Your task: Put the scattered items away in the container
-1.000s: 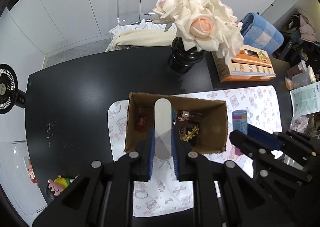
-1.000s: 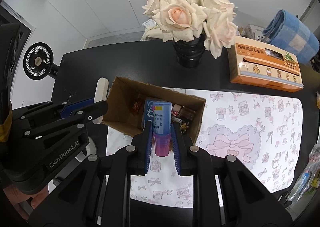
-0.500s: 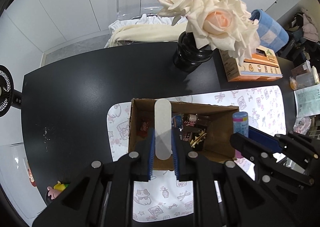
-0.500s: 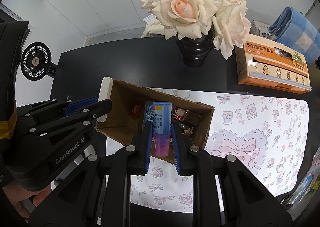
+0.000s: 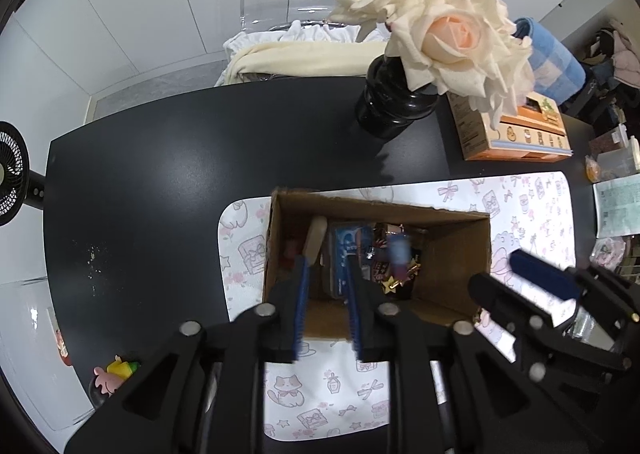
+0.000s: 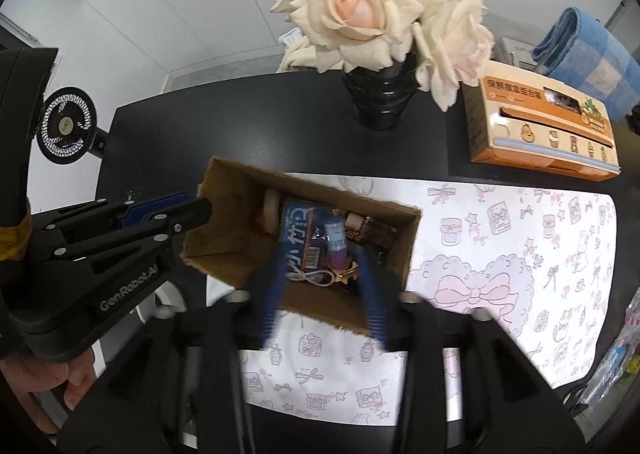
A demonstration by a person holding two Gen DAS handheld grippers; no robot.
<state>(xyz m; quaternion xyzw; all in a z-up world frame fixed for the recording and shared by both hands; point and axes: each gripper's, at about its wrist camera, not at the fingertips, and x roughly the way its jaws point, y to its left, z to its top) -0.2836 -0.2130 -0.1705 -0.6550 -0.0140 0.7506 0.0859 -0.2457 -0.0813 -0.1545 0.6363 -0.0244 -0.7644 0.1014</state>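
Note:
An open cardboard box (image 5: 380, 210) (image 6: 240, 178) stands on a patterned mat and holds several small items. My left gripper (image 5: 326, 286) hangs over its left half with the jaws opening; a pale nail file (image 5: 314, 240) (image 6: 272, 206) has slipped free and leans inside the box. Over the box's middle, my right gripper (image 6: 322, 278) also has its jaws opening. A blue tube with a pink cap (image 6: 336, 240) (image 5: 398, 250), blurred, drops among the items below it. Neither pair of pads touches anything.
A black vase of pale roses (image 5: 392, 106) stands behind the box, with an orange carton (image 5: 516, 134) to its right. A small fan (image 6: 66, 130) sits at the table's left edge. A toy (image 5: 116, 370) lies at the near left. The mat (image 6: 520, 254) stretches to the right.
Both grippers were shut on their items over the box; now both have opened. The nail file and the tube have dropped into the box.

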